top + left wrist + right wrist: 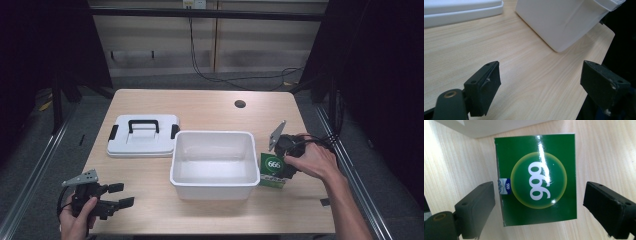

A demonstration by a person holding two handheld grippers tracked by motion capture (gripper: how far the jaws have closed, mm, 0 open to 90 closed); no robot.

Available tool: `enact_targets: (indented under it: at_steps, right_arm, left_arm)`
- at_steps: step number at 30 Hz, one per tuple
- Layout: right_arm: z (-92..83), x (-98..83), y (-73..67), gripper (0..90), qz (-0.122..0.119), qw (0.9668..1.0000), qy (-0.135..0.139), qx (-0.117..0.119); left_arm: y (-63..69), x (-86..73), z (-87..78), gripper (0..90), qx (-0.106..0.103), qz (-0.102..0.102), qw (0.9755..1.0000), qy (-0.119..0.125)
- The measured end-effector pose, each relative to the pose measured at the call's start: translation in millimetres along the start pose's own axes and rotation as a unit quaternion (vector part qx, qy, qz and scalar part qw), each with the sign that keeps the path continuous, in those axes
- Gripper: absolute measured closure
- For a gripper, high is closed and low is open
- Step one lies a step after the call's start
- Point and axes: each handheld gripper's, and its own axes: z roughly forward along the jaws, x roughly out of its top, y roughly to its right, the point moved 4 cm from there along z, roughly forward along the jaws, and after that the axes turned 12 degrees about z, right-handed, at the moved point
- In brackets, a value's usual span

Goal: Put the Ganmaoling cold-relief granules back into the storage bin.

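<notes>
Green box (537, 180), white bin (215, 165)

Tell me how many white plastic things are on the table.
2: an open white bin at the table's middle, and its flat lid with black handle lying beside it, toward the left. The bin's walls could hide small items behind it.

A glossy green box (536, 180) lies flat on the pale wooden bench (210, 107), just beside the right wall of the open white tub (215, 162). Its top face carries a yellow-ringed green circle with white digits, reading 666 from the high view, and a small blue and white label sits at one edge. The tub stands upright mid-bench. Its white lid (143, 136), with black handle and side clips, lies flat just left of it.
</notes>
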Motion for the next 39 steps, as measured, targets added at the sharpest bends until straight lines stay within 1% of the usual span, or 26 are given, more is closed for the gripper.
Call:
enact_targets:
  at_steps: [1, 2, 3, 4, 5, 6, 7, 10, 13, 16, 22, 25, 26, 27, 31, 33, 36, 37, 38, 39]
  right_arm:
    - [1.1, 1.0, -0.9, 9.6, 0.003, 1.0000, 0.000, -0.001]
    - [2.1, 1.7, -0.3, 9.6, -0.006, 1.0000, 0.000, -0.002]
    - [2.5, 1.7, -1.2, 9.6, -0.001, 1.0000, -0.005, -0.001]
    - [3.8, 2.3, -0.2, 9.5, -0.009, 1.0000, -0.004, -0.001]
    - [5.2, 2.5, 0.0, 9.6, -0.011, 0.9999, -0.007, -0.001]
    - [6.3, 2.4, -1.4, 9.5, -0.003, 0.9999, -0.015, 0.000]
    - [8.4, 2.7, -0.7, 9.6, -0.009, 0.9998, -0.019, 0.000]
    - [12.1, 2.7, -0.7, 10.6, -0.005, 0.9996, -0.029, 0.001]
    - [14.3, 3.0, 0.7, 11.7, -0.005, 0.9996, -0.029, 0.001]
    - [17.5, 4.0, 1.3, 12.0, -0.006, 0.9992, -0.039, 0.003]
    - [20.7, 7.0, 1.7, 12.6, -0.010, 0.9988, -0.048, 0.002]
    - [21.7, 7.7, 2.5, 12.5, -0.009, 0.9987, -0.050, 0.006]
    - [23.0, 7.9, 1.6, 12.2, -0.001, 0.9984, -0.056, 0.009]
    - [24.0, 8.5, 2.0, 12.1, -0.001, 0.9983, -0.057, 0.010]
    - [26.6, 9.0, 3.0, 12.0, 0.000, 0.9981, -0.059, 0.014]
    - [27.0, 8.9, 2.0, 12.4, 0.003, 0.9978, -0.064, 0.015]
    - [27.3, 8.9, 2.4, 13.8, -0.008, 0.9981, -0.059, 0.012]
    - [27.3, 8.9, 2.4, 13.8, -0.008, 0.9981, -0.059, 0.012]
    - [26.3, 8.5, 1.5, 14.8, -0.016, 0.9982, -0.057, 0.009]
    - [26.1, 8.3, 0.8, 15.0, -0.016, 0.9984, -0.054, 0.008]
  left_arm:
    - [-0.2, 0.0, 0.0, 16.5, 0.001, 0.001, 1.0000, 0.000]
    - [0.0, 0.0, 0.1, 16.5, 0.001, 0.001, 1.0000, -0.001]
    - [0.0, 0.0, 0.1, 16.4, 0.001, 0.001, 1.0000, -0.001]
    - [-0.1, -0.1, 0.0, 16.4, 0.001, 0.003, 1.0000, -0.002]
    - [0.2, -0.2, 0.1, 16.5, 0.000, 0.001, 1.0000, -0.002]
    - [0.1, -0.1, 0.0, 16.5, 0.001, 0.001, 1.0000, -0.001]
    - [0.0, -0.2, 0.0, 16.5, 0.001, 0.002, 1.0000, -0.002]
    - [0.3, -0.1, 0.4, 16.4, 0.000, -0.001, 1.0000, -0.001]
    - [0.3, -0.1, 0.4, 16.4, 0.000, -0.001, 1.0000, -0.002]
    - [-0.1, -0.2, -0.1, 16.4, 0.001, 0.002, 1.0000, -0.003]
    - [0.0, -0.1, -0.2, 16.5, 0.002, 0.000, 1.0000, -0.001]
    - [0.1, 0.0, 0.0, 16.5, 0.003, 0.000, 1.0000, -0.001]
    - [-0.1, -0.1, -0.3, 16.5, 0.002, 0.002, 1.0000, -0.002]
    - [0.2, 0.0, -0.2, 16.4, 0.001, 0.000, 1.0000, -0.001]
    - [-0.1, 0.0, -0.3, 16.5, 0.002, 0.001, 1.0000, -0.001]
    - [-0.4, 0.1, -0.6, 16.4, 0.003, 0.001, 1.0000, 0.000]
    - [-0.4, 0.1, -0.8, 16.5, 0.003, 0.001, 1.0000, 0.000]
    - [-0.4, 0.1, -0.8, 16.5, 0.003, 0.001, 1.0000, 0.000]
    - [-0.2, 0.2, -0.7, 16.5, 0.003, 0.001, 1.0000, 0.000]
    - [-0.1, 0.2, -0.7, 16.5, 0.004, 0.001, 1.0000, 0.001]
